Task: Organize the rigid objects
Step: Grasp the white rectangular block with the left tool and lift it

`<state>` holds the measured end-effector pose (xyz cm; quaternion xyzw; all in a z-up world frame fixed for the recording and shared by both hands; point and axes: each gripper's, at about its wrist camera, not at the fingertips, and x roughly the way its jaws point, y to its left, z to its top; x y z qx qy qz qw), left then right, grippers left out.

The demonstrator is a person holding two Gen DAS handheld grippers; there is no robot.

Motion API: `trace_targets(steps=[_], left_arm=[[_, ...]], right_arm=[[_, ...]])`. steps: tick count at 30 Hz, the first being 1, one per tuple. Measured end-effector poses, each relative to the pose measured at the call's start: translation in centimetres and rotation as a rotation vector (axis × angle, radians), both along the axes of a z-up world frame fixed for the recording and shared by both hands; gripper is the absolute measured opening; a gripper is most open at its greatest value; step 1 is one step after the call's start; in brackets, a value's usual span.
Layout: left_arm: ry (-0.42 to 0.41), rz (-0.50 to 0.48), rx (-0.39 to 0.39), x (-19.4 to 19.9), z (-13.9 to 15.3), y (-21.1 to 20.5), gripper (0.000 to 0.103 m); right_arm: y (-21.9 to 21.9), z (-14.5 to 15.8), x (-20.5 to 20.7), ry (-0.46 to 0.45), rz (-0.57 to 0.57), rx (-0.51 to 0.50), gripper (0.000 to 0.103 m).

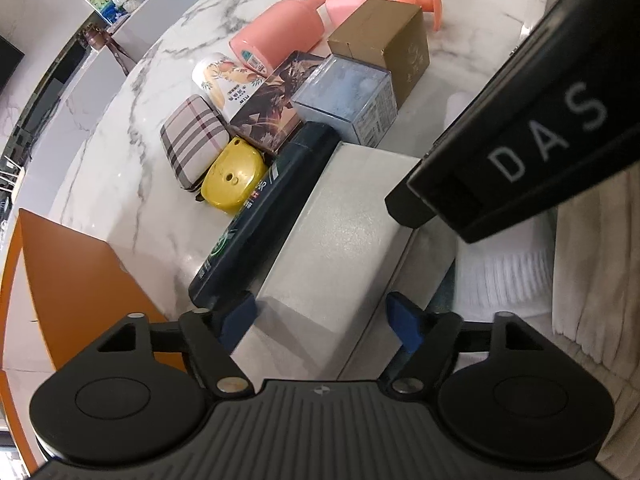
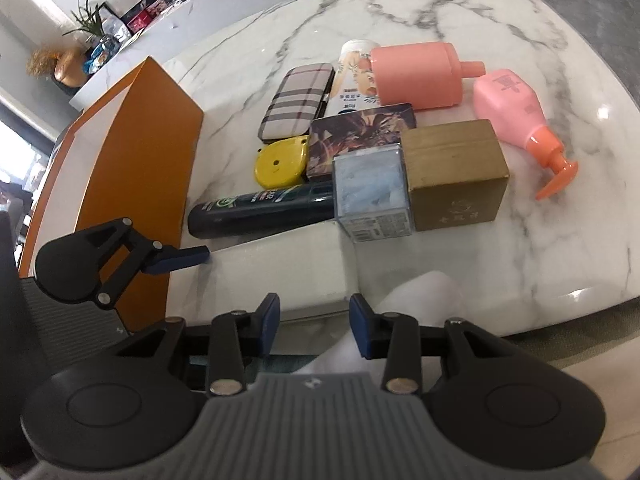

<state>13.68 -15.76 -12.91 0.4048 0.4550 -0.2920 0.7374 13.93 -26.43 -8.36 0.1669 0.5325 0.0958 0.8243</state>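
Left gripper jaws wide, straddling flat white rectangular box at table edge, pads not pressing it, likely just set flush against dark green cylindrical spray can. Right gripper jaws half apart, nothing between them. Other items packed in a tight cluster on white marble table: clear plastic cube box, brown cardboard box.
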Motion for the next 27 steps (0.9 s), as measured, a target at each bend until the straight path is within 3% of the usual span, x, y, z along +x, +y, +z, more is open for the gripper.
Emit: trace_targets(steps=[7, 12, 17, 21, 27], left_arm=[[0.077, 0.070, -0.066, 2.3, 0.2, 0.4, 0.099], [0.096, 0.124, -0.082, 2.9, 0.4, 0.9, 0.096], [0.132, 0.171, -0.105, 3.3, 0.9, 1.6, 0.094], [0.117, 0.106, -0.074, 1.3, 0.1, 0.4, 0.095], [0.123, -0.013, -0.049, 1.6, 0.0, -0.8, 0.095]], right_arm=[[-0.3, -0.1, 0.2, 0.000, -0.019, 0.024, 0.044], [-0.4, -0.1, 0.2, -0.009, -0.021, 0.023, 0.045], [-1.5, 0.2, -0.1, -0.034, -0.094, 0.042, 0.045], [-1.5, 0.2, 0.0, -0.036, -0.089, 0.043, 0.045], [-1.6, 0.1, 0.0, -0.027, -0.095, 0.049, 0.045]])
